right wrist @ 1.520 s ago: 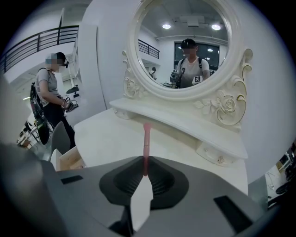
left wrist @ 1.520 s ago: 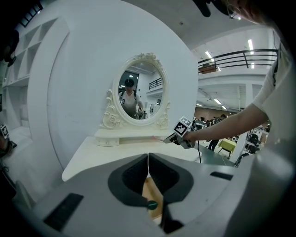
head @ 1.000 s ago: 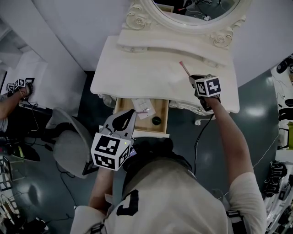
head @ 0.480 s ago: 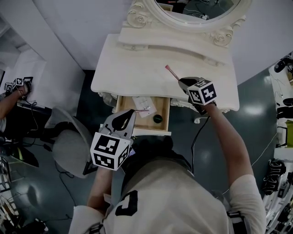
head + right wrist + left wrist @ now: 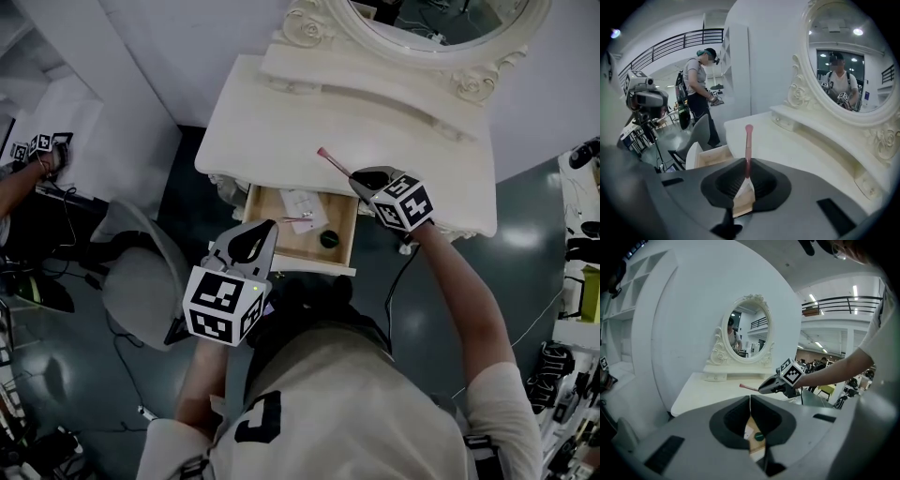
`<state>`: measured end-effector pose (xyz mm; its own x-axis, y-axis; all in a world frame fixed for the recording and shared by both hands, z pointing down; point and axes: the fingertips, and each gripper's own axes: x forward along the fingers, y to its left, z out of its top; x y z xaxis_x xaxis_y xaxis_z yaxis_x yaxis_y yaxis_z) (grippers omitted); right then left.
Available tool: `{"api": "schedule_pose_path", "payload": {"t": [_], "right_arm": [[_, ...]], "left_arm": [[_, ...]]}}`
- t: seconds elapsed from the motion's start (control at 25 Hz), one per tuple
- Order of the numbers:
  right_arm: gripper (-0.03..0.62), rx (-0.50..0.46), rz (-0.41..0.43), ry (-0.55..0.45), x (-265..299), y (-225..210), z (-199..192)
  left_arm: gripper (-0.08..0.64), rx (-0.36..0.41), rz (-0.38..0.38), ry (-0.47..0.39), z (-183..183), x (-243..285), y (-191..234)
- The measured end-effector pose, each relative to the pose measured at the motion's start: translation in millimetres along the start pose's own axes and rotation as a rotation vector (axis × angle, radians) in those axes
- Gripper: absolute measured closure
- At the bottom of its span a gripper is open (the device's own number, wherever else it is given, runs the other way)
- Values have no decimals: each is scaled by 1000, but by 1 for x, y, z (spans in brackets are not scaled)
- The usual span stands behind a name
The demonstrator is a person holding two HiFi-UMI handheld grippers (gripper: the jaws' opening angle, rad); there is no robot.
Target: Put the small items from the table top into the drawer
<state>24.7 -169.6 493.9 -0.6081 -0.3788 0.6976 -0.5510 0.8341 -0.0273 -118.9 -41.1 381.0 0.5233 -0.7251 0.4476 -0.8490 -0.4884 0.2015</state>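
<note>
Right gripper view: right gripper (image 5: 747, 165) pinches the pink stick (image 5: 748, 137), pointing straight ahead; left gripper's (image 5: 750, 400) jaws meet.

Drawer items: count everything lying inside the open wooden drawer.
2: a flat white packet at the back of the open wooden drawer, a small dark round cap at its right front. The cream tabletop may hide more.

I see the drawer (image 5: 275, 240) bare at its front left, a paper card (image 5: 302, 206) at its back, a dark cap (image 5: 328, 239) at its right, and my right gripper (image 5: 355, 175) holding a pink stick (image 5: 335, 162) just behind its back right corner.
</note>
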Motion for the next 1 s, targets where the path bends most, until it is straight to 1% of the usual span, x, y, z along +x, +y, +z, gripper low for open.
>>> {"api": "schedule_pose_path", "payload": {"t": [0.28,0.48,0.64,1.0], "right_arm": [[541,-19,70,19,25,19,-3],[541,-50,111,22,44,37,-4],[541,-105,149,49,58,55,-14],[541,-168,249,108,83,92,-44]], "left_arm": [[503,-31,34,11,-11,-5,13],[503,-60,62,23,-19,-9,24],[503,-78,84,32,-25,-12,30],[503,-111,110,67,-42,-13,36]]}}
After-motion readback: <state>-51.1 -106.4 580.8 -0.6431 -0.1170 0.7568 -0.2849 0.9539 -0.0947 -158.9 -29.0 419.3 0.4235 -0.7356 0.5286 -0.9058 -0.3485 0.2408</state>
